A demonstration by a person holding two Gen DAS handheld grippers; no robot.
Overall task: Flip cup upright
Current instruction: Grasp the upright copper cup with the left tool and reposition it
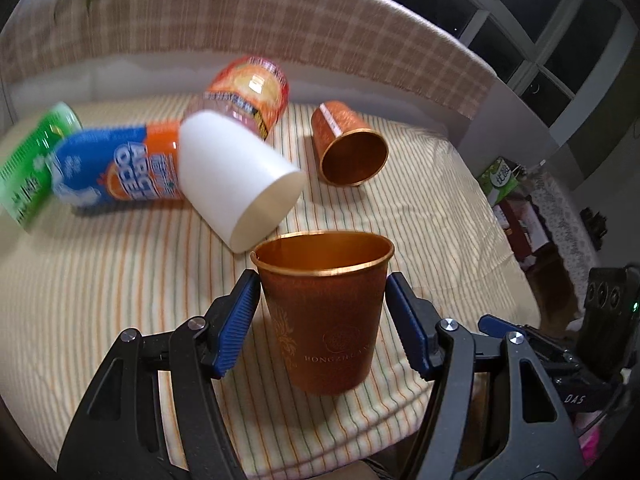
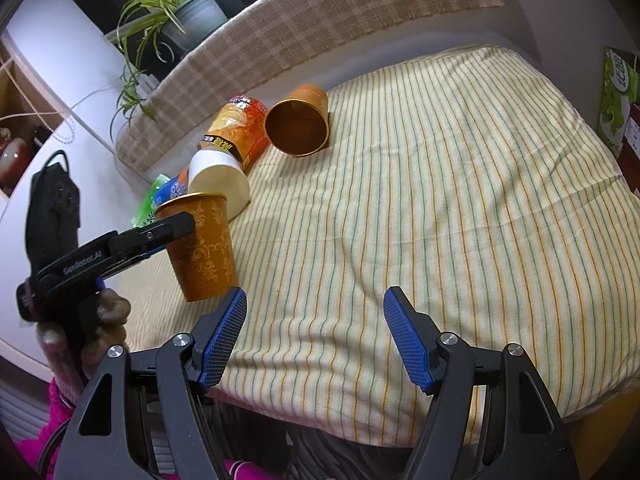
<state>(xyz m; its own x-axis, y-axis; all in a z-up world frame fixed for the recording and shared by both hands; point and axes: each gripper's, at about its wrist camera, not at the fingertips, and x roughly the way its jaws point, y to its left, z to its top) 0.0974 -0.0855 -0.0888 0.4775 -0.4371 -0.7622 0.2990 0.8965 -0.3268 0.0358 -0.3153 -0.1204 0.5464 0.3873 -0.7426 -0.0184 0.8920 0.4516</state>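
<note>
Striped cloth (image 2: 420,208) covers the bench, with a checked cushion back (image 1: 280,28) behind it. On the cloth, behind the copper cup (image 1: 324,312), lies a cluster of fallen things: a blue-orange can (image 1: 120,168), a green can (image 1: 28,168), an orange snack tub (image 1: 252,88), a white cup (image 1: 240,176) on its side, and a second copper cup (image 1: 348,144) on its side with its mouth toward the cameras.

The copper cup sits mouth up between the left gripper (image 1: 322,312) fingers, near the front edge of the cloth. In the right wrist view it leans a little and its base looks close to the cloth, but contact is hard to confirm. The blue pads (image 1: 236,320) stand at the cup's two sides; the near one seems to touch the wall and the far one shows a sliver of gap, so the grip is probably light or just being let go.

The right gripper (image 2: 316,336) hangs over bare cloth to the right of the copper cup, fingers spread wide, holding nothing.

Judgement: flip nearly done. To finish well, level the cup, seat the base flat on the cloth, then open the fingers evenly and back straight out so neither pad drags the rim. Soft cloth may let it tip toward the white cup.
</note>
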